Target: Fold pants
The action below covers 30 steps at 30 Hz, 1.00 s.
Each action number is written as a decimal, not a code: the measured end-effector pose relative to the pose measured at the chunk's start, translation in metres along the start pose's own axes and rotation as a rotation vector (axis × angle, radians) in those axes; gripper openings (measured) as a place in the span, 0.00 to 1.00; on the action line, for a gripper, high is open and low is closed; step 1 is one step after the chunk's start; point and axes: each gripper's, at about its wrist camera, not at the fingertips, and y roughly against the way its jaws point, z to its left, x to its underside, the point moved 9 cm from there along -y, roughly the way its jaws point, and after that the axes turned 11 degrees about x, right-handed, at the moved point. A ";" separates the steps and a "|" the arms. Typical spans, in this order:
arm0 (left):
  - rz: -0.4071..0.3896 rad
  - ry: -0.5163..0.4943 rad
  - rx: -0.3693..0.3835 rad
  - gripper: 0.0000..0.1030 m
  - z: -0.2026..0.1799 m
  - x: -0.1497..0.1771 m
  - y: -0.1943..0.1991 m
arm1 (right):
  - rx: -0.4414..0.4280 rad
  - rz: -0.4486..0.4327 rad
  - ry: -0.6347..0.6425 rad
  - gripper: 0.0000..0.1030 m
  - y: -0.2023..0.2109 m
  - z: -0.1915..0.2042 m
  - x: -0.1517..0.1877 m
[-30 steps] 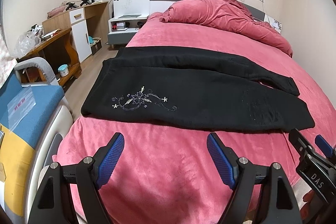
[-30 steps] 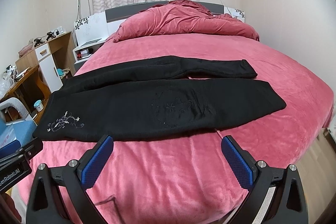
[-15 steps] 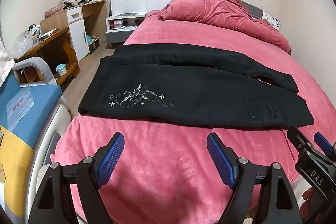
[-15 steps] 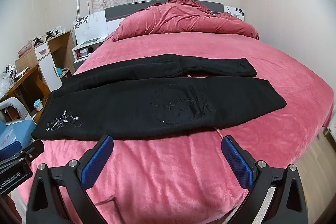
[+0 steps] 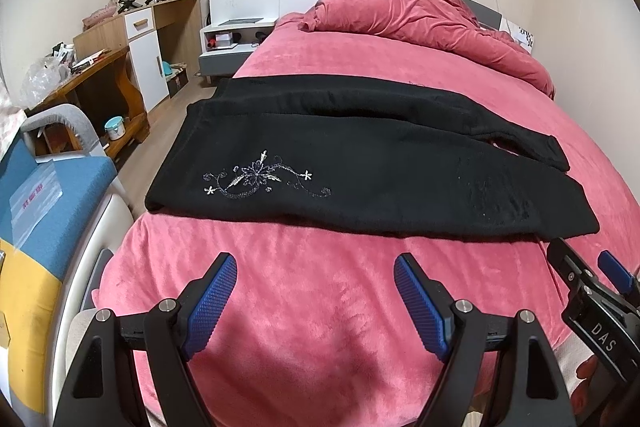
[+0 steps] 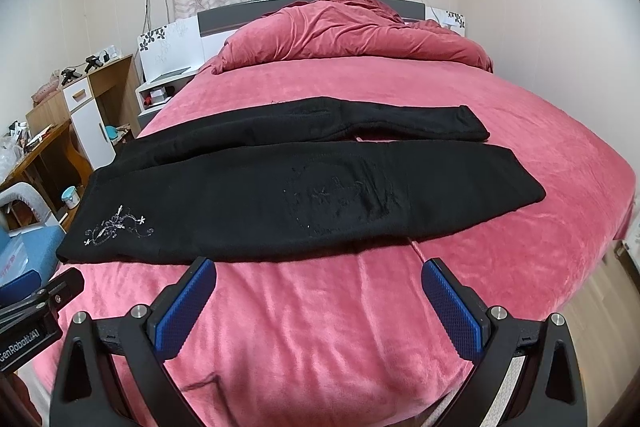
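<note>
Black pants lie flat across the pink bed, waist at the left with a silver flower embroidery, legs running right and slightly apart. My left gripper hovers open over the bare bedspread in front of the waist end, nothing between its blue pads. My right gripper is open too, just short of the near leg's front edge. Each gripper shows at the edge of the other's view: the right gripper at the lower right, the left gripper at the lower left.
A bunched pink duvet lies at the head of the bed. Left of the bed stand a wooden desk, a white nightstand and a blue-and-yellow seat. The bed's right edge drops to the floor.
Both views have crept slightly forward and down toward the pants, which lie unchanged. Both grippers stay open.
</note>
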 end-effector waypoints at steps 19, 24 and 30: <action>0.124 0.101 0.033 0.80 0.014 0.018 -0.030 | 0.044 0.047 0.001 1.00 -0.021 -0.011 0.010; 0.160 0.148 0.035 0.80 0.024 0.027 -0.041 | 0.073 0.067 0.005 1.00 -0.029 -0.018 0.012; 0.257 0.291 0.214 0.80 0.029 0.043 -0.063 | 0.050 0.113 -0.012 1.00 -0.047 -0.030 0.016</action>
